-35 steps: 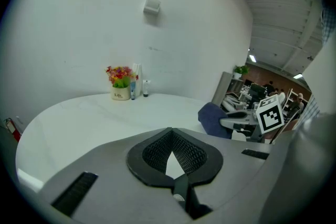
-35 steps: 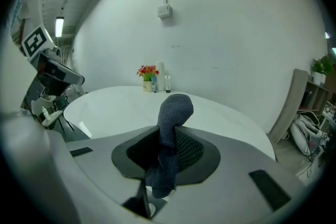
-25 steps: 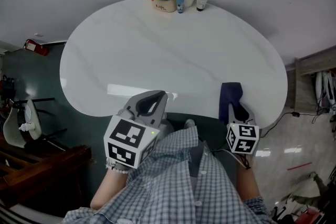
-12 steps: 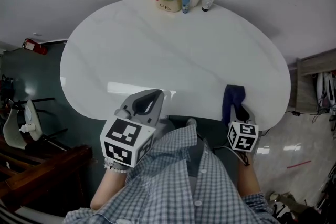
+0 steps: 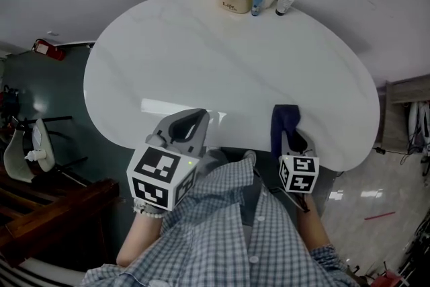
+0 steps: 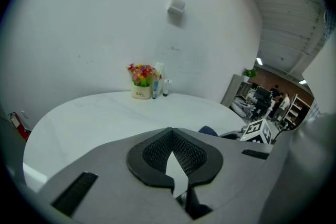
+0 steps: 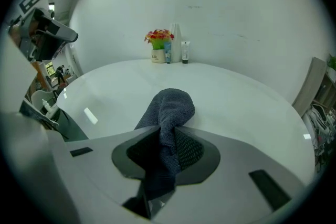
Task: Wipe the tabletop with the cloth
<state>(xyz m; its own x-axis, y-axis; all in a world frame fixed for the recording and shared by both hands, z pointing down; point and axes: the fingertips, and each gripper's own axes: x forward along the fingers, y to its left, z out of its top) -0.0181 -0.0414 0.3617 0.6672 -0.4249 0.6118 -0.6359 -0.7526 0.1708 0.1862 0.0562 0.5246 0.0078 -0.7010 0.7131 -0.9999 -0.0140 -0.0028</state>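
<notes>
Cloth [image 5: 285,121] was found shifted leftward along the near edge of the counter [image 5: 201,50], pinched tight in the right hand-held gripper [image 5: 288,136]; a wiping stroke was judged under way. The left hand-held gripper [image 5: 197,120] was held closed, empty.

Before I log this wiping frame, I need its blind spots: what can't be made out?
Cloth underside: right gripper view, hidden by its own folds, so contact with the tabletop is unclear.
Tube print: every view, too small.
Tabletop's near edge: head view, partly covered by the left tongs and right tongs.
</notes>
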